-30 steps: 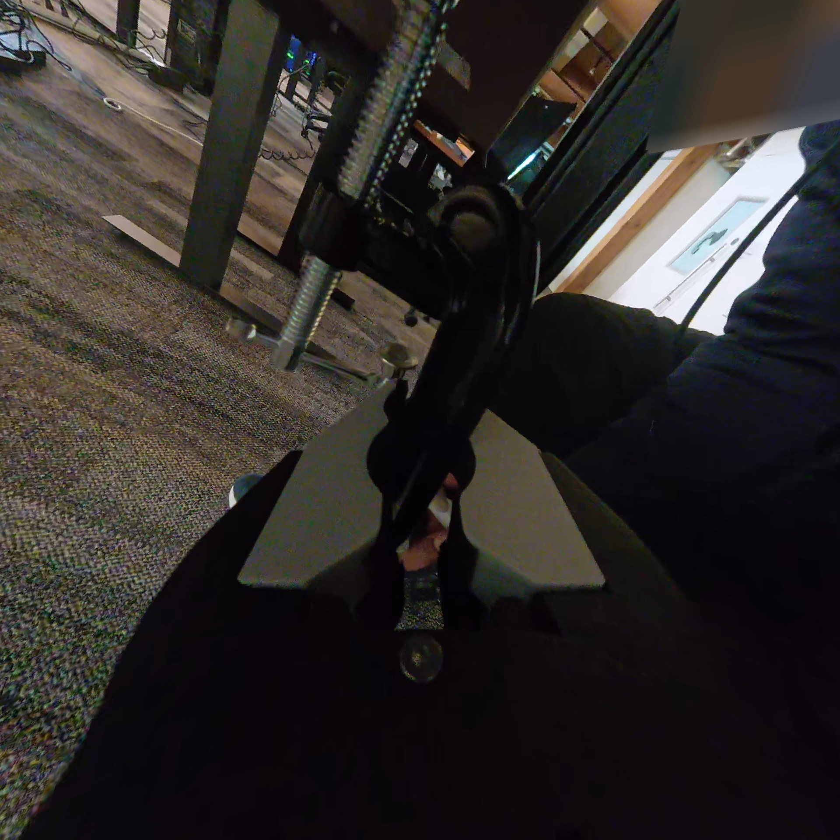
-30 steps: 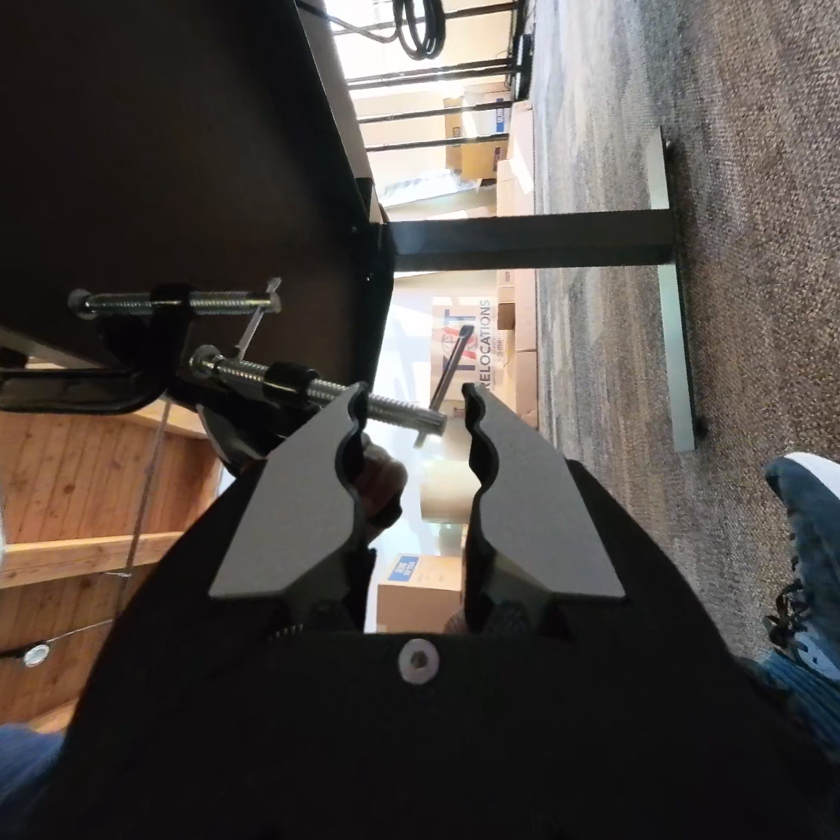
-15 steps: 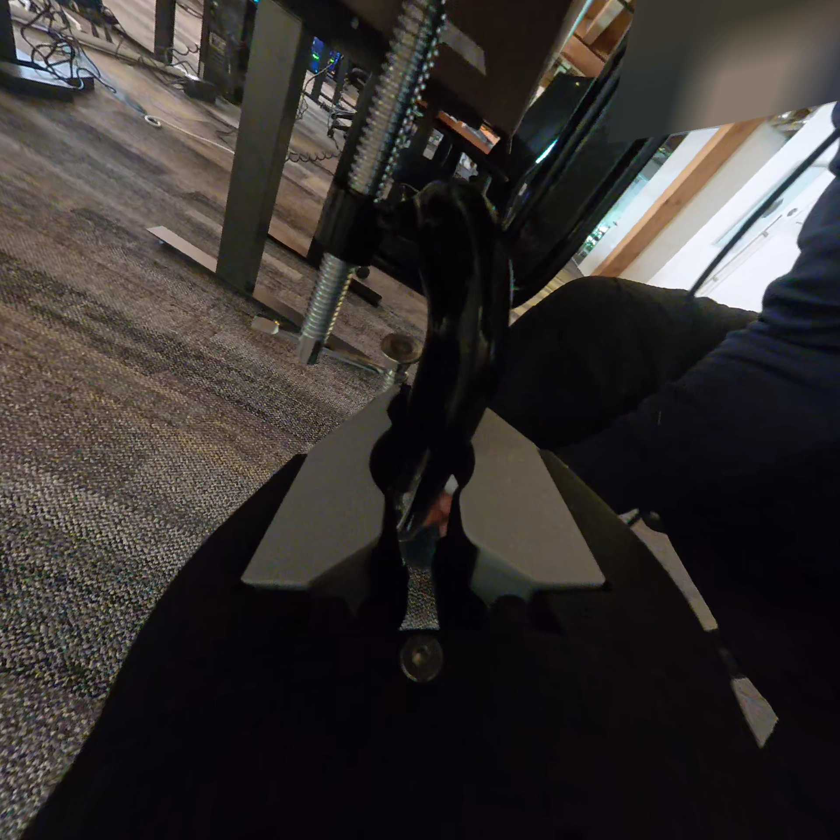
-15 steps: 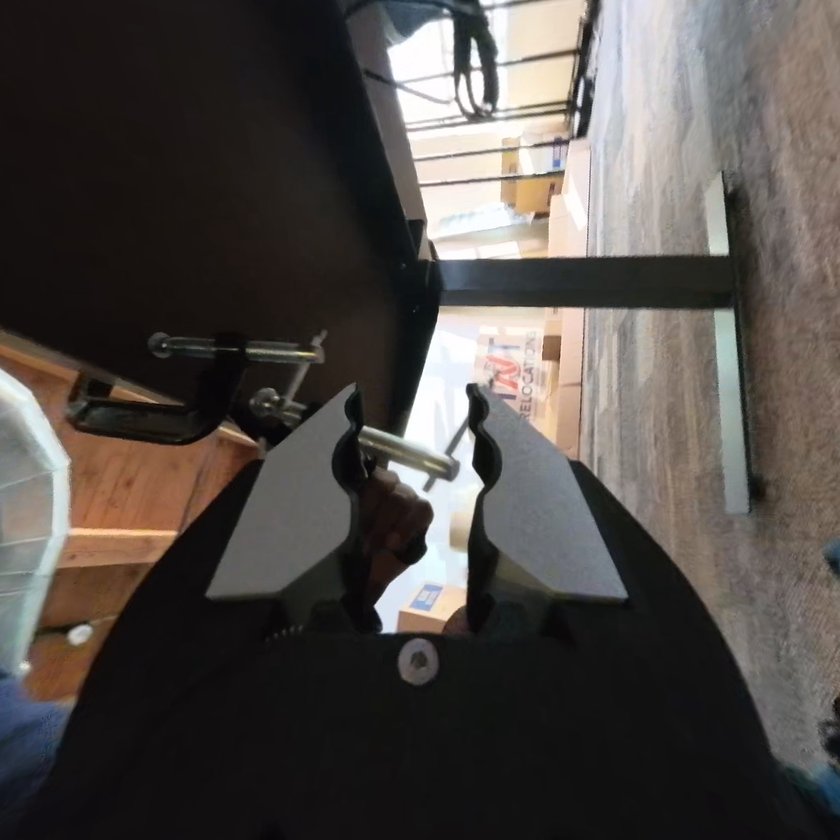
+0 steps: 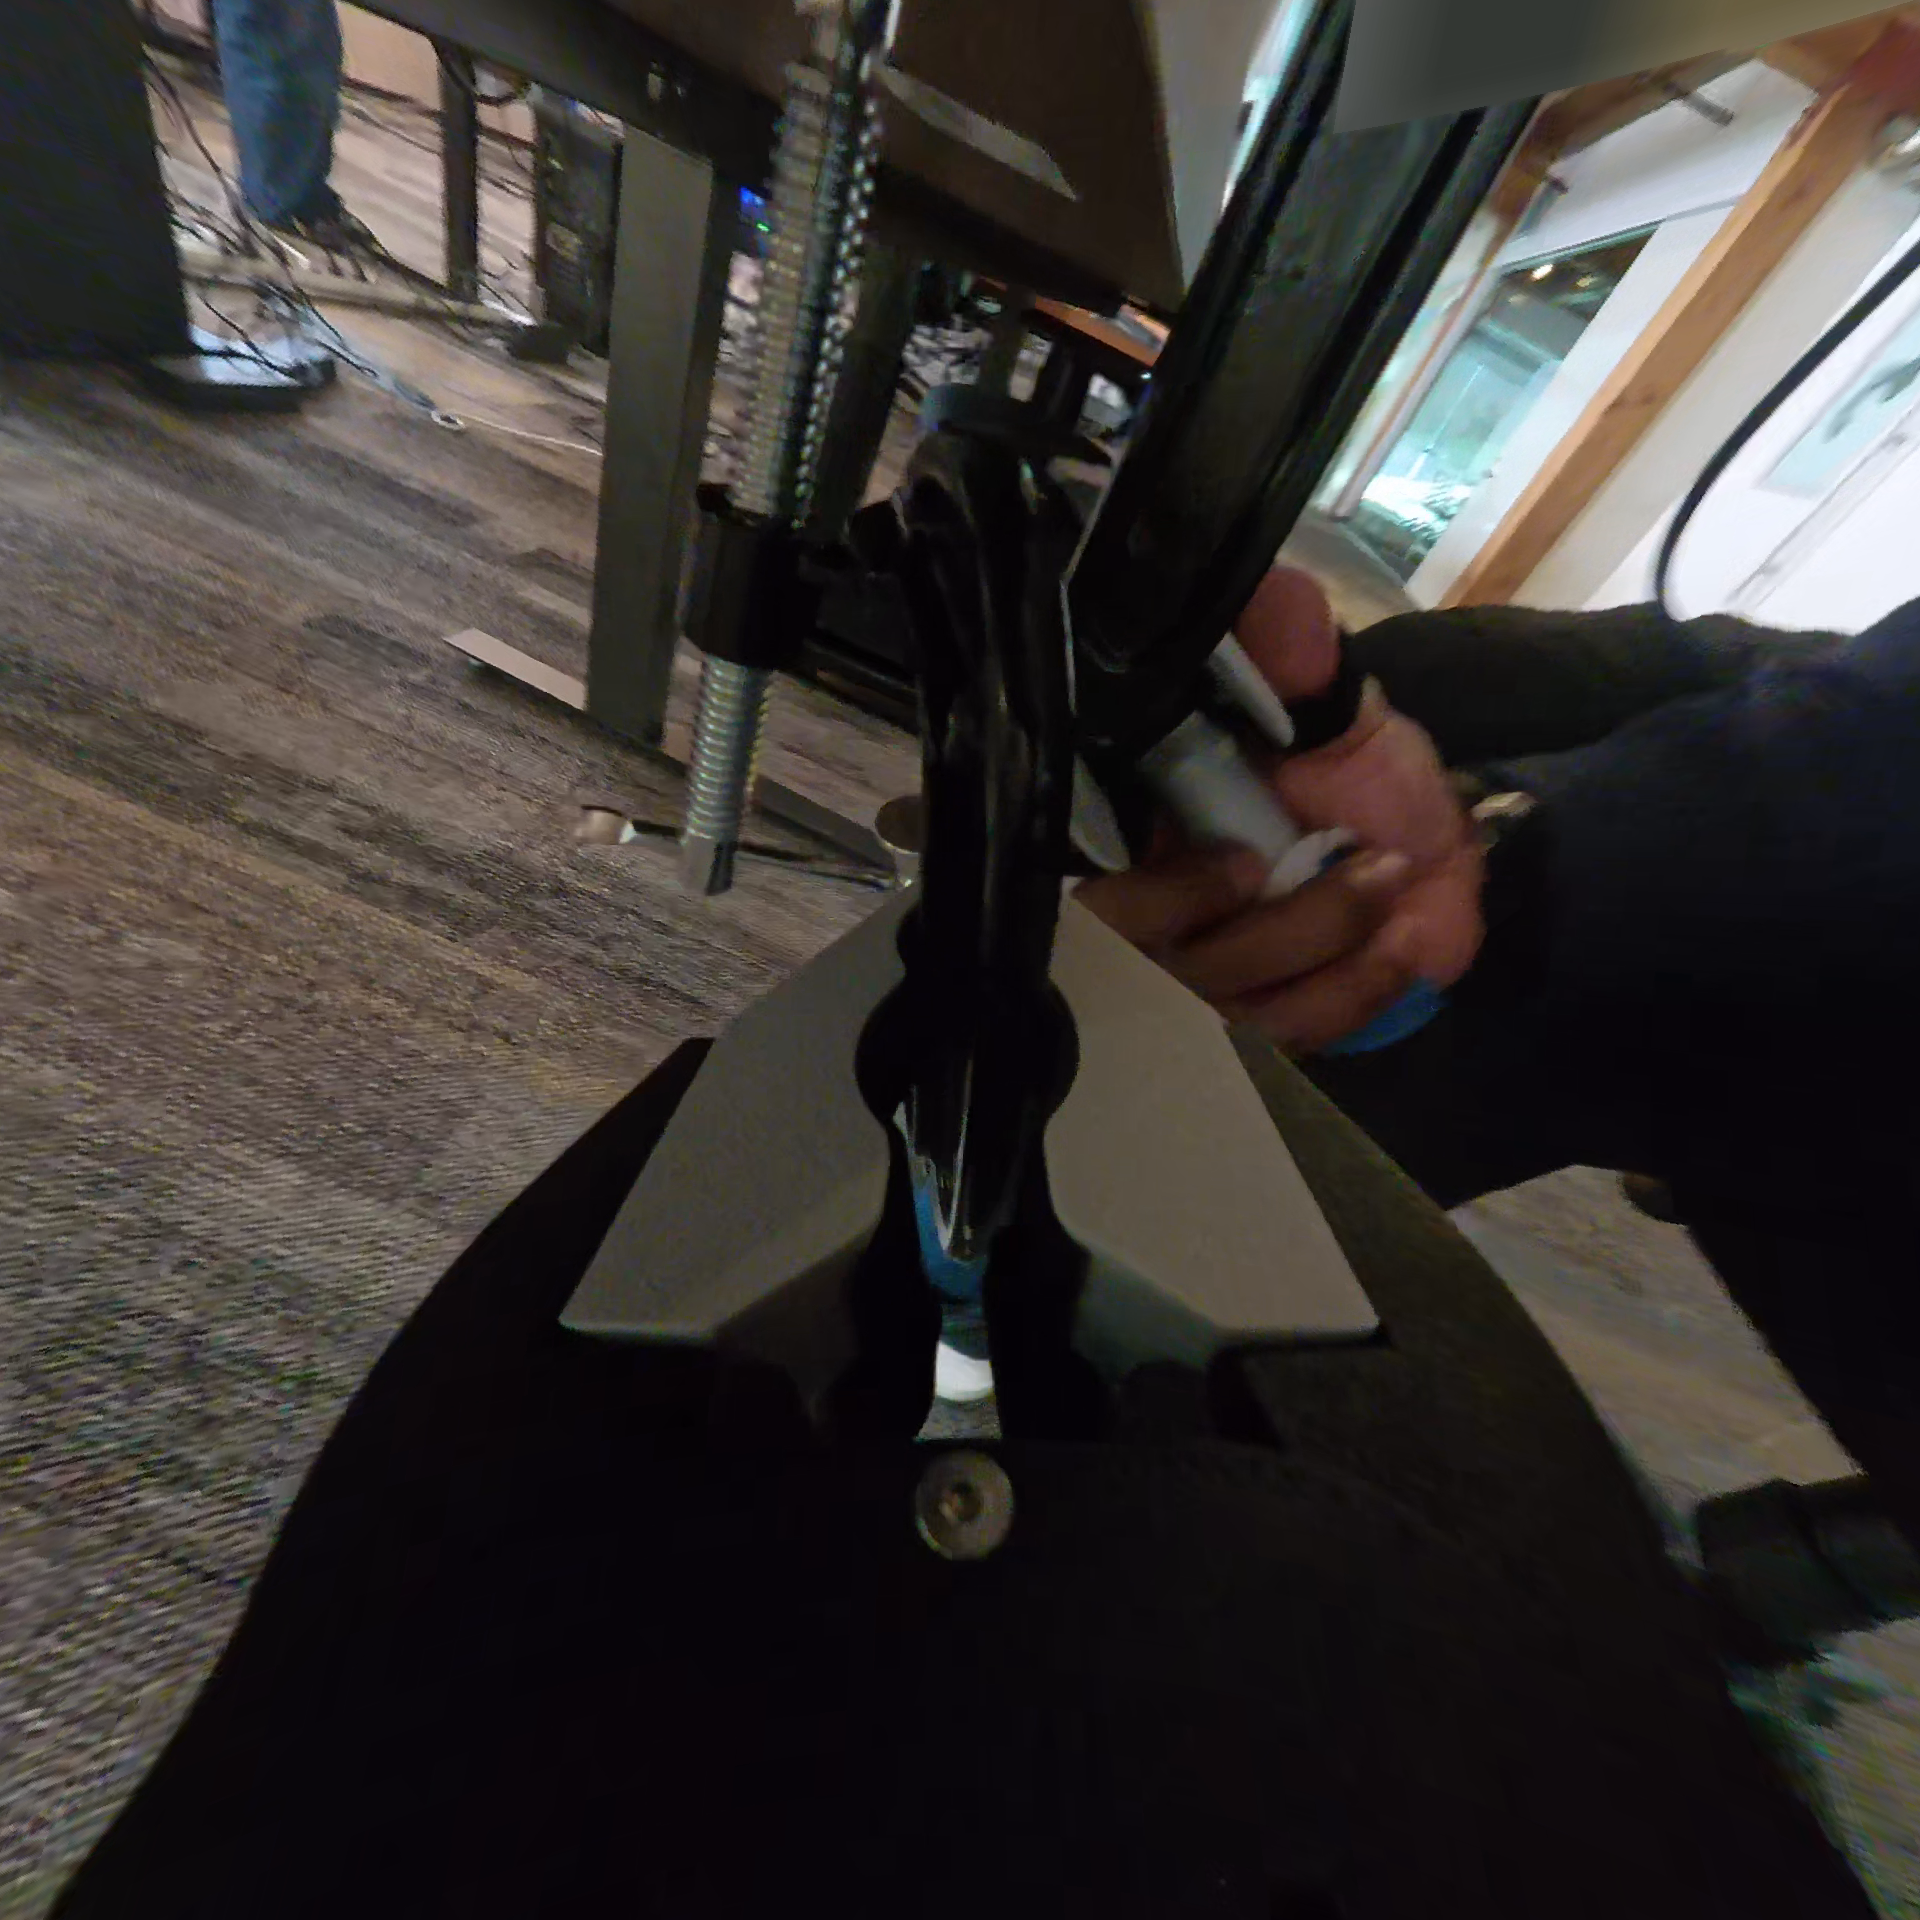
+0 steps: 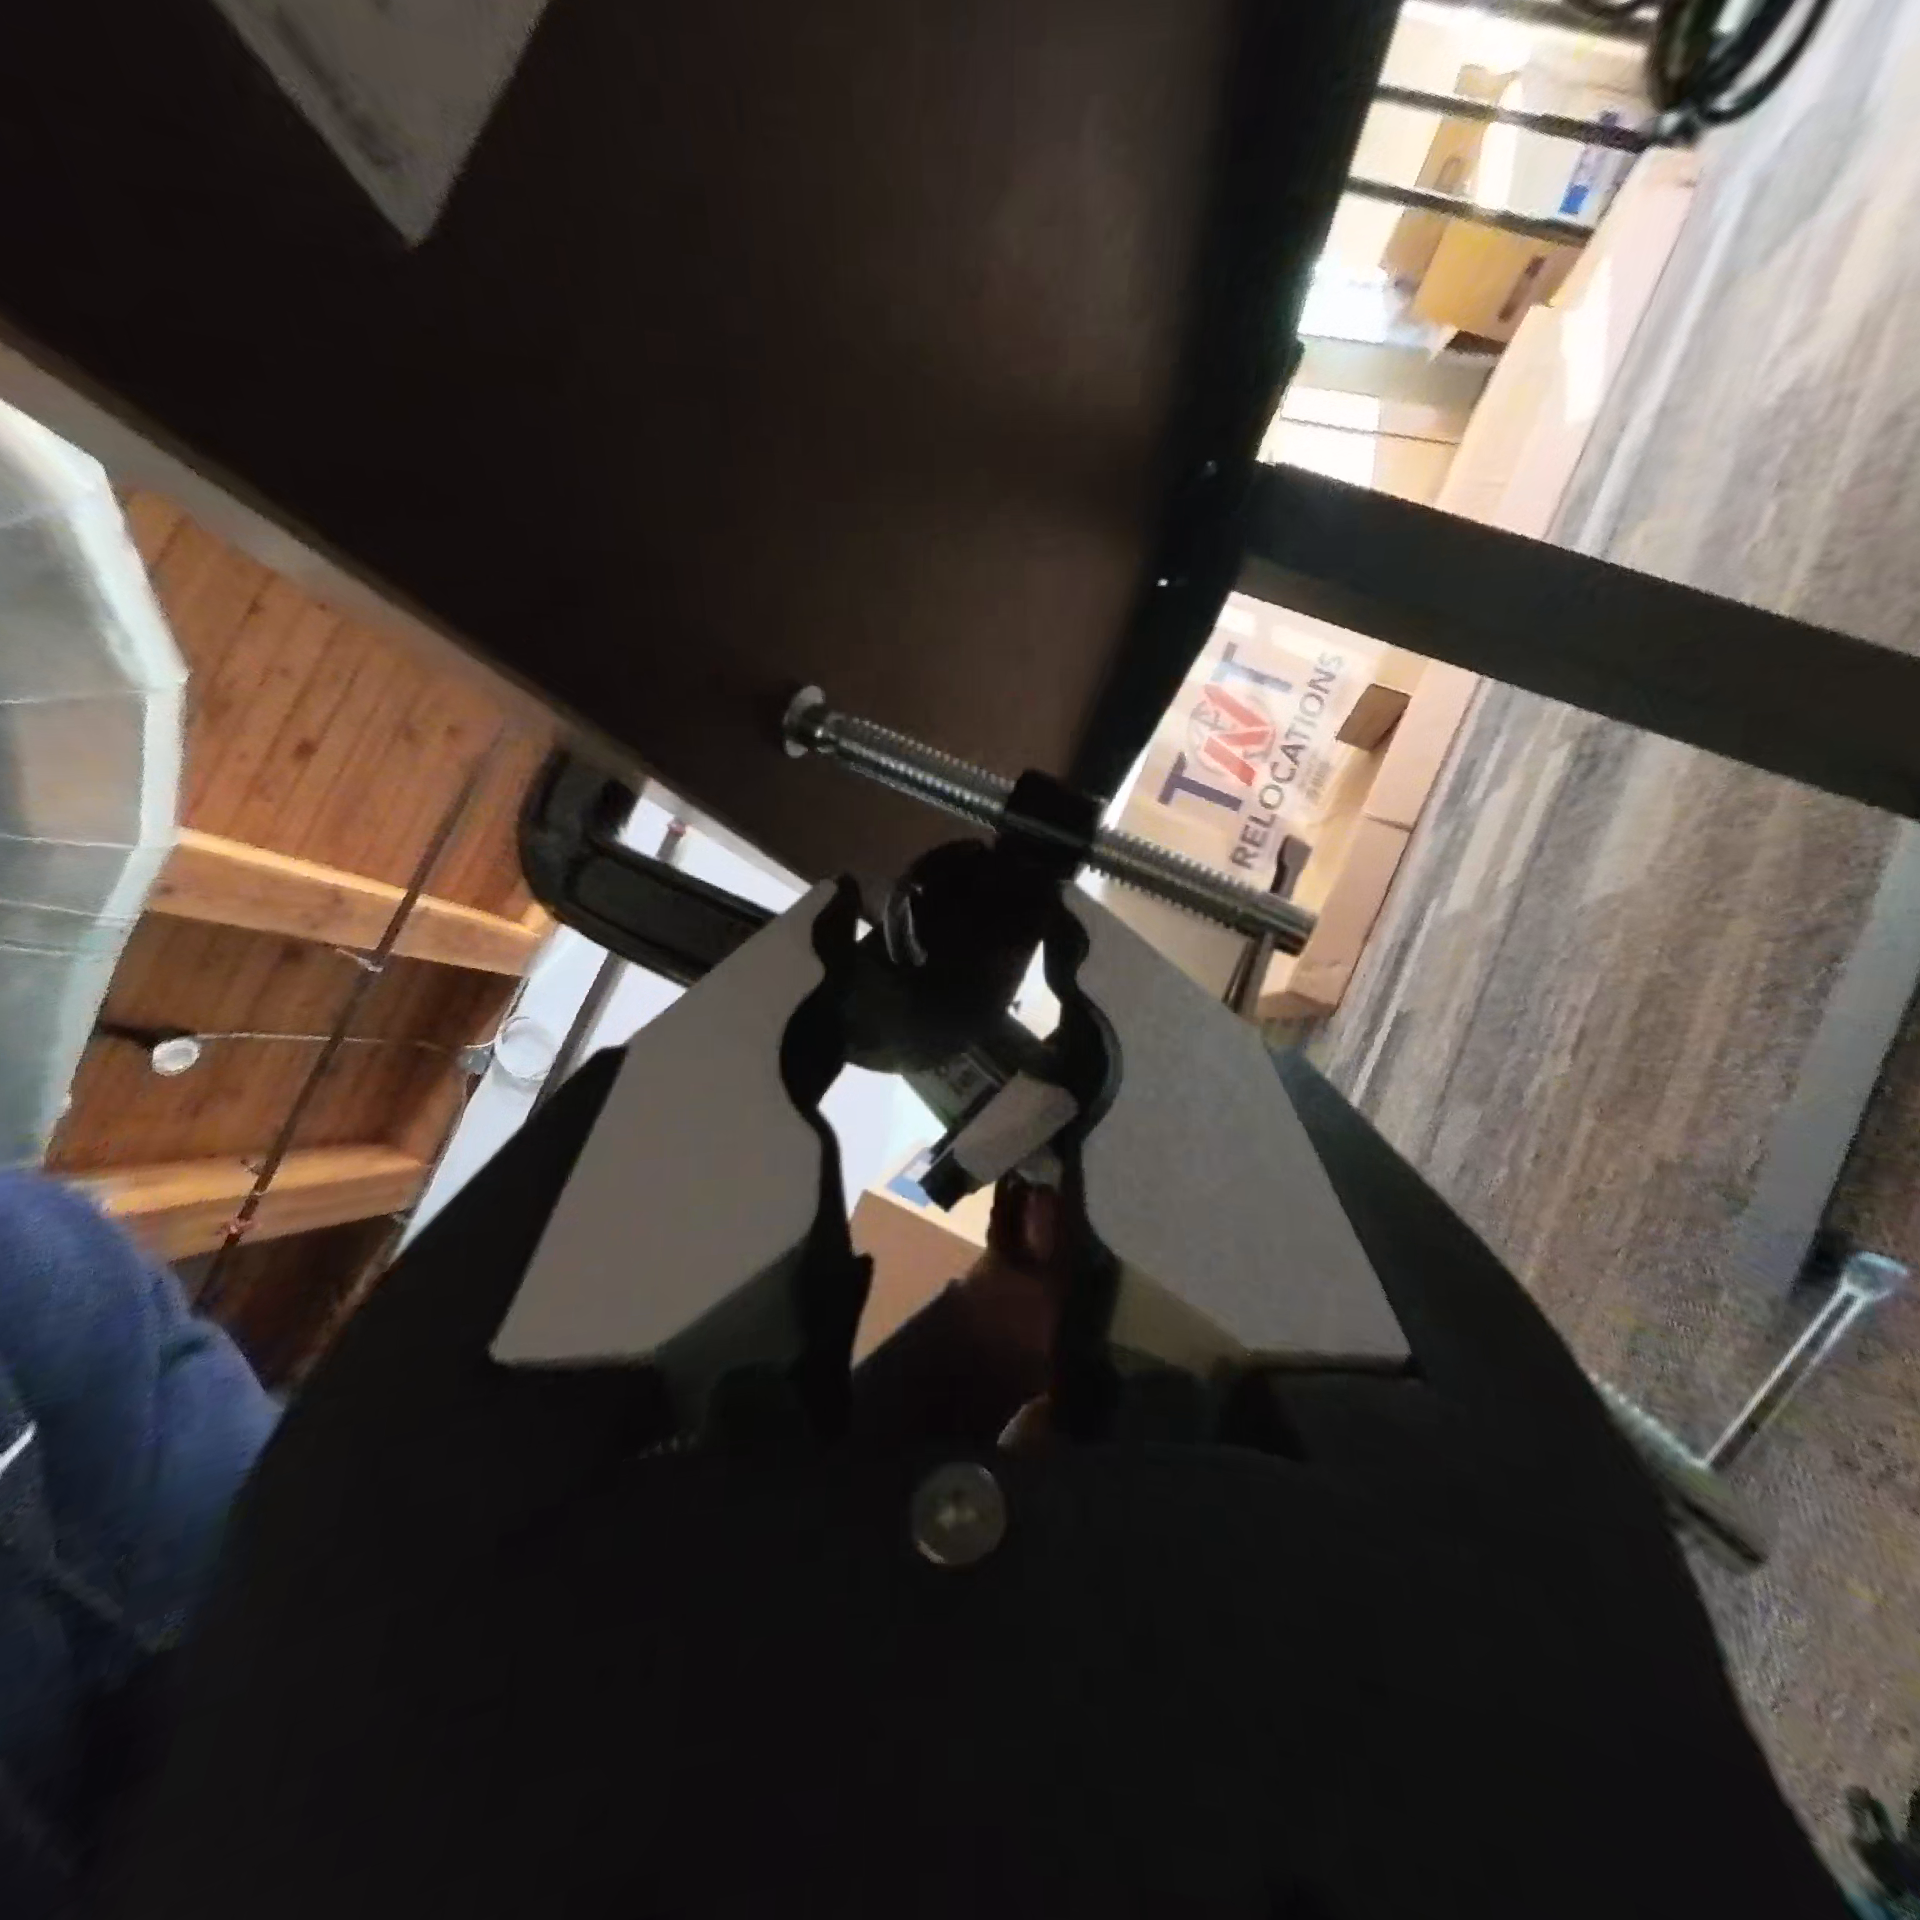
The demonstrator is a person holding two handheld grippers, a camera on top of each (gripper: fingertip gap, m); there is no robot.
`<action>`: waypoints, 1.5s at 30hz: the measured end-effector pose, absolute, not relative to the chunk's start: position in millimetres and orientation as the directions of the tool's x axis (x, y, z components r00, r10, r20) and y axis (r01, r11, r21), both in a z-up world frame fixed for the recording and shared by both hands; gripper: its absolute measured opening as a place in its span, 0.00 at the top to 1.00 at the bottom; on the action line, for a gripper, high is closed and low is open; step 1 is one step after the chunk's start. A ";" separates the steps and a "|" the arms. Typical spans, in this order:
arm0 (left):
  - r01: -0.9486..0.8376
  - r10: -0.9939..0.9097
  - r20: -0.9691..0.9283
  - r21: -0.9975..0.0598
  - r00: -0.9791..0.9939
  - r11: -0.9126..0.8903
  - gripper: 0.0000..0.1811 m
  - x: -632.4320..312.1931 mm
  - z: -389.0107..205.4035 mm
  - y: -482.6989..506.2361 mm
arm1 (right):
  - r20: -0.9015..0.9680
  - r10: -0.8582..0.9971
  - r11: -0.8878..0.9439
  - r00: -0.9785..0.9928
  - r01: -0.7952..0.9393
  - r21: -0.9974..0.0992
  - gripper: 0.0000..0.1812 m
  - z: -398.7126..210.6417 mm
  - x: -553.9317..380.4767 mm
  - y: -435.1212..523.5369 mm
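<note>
clamp frame (image 5: pixel 987 790) upright in left tool (image 5: pixel 971 997)

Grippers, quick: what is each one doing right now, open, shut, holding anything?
Left gripper: shut on the black clamp frame under the desk.
Right gripper: closed around the clamp's black body.

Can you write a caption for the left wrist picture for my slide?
Under a desk, the left gripper is shut on a black clamp frame beside its threaded screw.

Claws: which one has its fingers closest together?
The left claw, pinching the thin black clamp frame; the right claw spreads wider around a bulkier black part.
</note>
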State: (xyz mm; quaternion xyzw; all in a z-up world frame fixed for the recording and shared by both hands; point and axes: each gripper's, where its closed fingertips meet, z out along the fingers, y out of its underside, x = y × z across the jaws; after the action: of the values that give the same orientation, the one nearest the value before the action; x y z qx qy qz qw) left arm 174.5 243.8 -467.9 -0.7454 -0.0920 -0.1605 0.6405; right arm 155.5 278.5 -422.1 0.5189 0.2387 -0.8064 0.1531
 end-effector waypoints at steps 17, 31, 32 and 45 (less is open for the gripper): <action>0.227 -0.038 0.241 -0.948 0.970 -0.221 0.91 176.1 -466.2 247.6 | -0.980 0.030 -0.639 -0.199 0.750 -0.172 0.83 -415.2 145.9 250.6; 0.257 -0.013 0.269 -0.933 0.963 -0.251 0.90 174.0 -464.4 249.6 | -0.982 -0.080 -0.650 -0.171 0.756 -0.079 0.93 -414.8 149.6 259.5; 0.259 -0.010 0.270 -0.932 0.963 -0.253 0.90 173.9 -464.8 249.4 | -0.982 -0.079 -0.652 -0.171 0.754 -0.079 0.93 -414.8 150.3 259.4; 0.297 0.070 0.289 -0.918 0.955 -0.264 0.85 165.7 -461.0 242.7 | -0.987 -0.092 -0.688 -0.134 0.725 -0.034 0.94 -417.4 158.4 263.9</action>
State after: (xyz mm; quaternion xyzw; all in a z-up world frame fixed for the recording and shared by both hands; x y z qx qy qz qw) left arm 165.7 242.7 -461.0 -0.7894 -0.1161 -0.0954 0.5952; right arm 158.4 263.9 -417.4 0.5907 0.2680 -0.7036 0.2901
